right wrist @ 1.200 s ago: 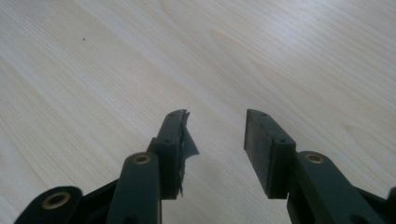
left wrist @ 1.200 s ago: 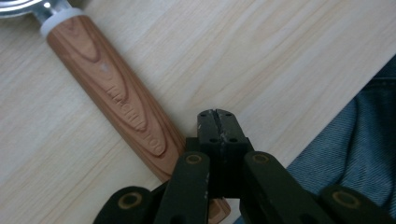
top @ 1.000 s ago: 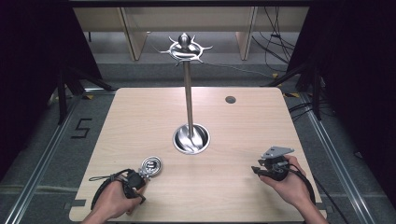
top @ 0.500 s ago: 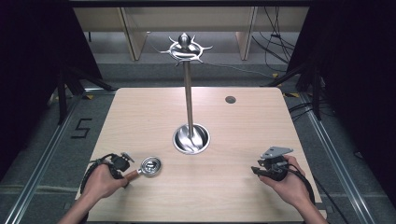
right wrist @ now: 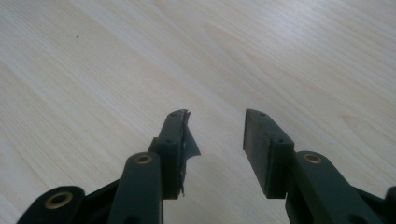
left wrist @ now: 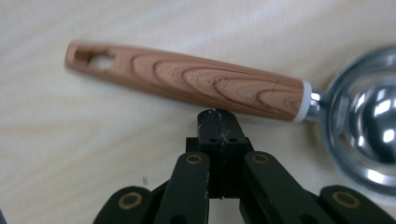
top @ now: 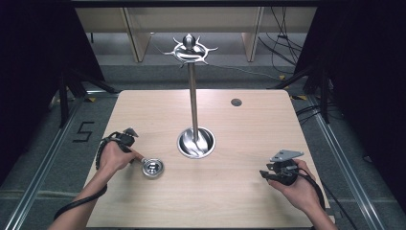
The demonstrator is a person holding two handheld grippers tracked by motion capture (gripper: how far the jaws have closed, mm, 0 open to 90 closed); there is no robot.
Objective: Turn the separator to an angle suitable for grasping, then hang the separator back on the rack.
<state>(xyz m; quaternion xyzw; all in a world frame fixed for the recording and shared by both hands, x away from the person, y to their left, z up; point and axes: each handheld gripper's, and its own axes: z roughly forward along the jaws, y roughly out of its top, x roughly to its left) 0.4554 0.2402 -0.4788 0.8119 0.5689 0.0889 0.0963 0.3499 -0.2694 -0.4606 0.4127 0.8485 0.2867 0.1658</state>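
Now that the left gripper has swung out toward the tabletop's left edge, it's lined up quite differently than a second ago, when the hand sat near the front edge beside the scoop. The scoop itself hasn't budged: it lies flat in the front-left part of the tabletop, shiny bowl pointing toward the utensil stand in the middle. In the left gripper view the jaws are pressed together with nothing between them, tips just short of the wood-grain handle, near the end where it meets the metal bowl. So no grab yet. My read is the hand came around to approach the handle side-on, and the jaws will have to open before they can close on it.

The right gripper hasn't moved at all, parked near the front-right corner with its jaws spread apart over bare wood. Looks like it's just waiting.

The handle has a hanging slot at its far end, so I'd guess the stand's hooks are where this is headed.
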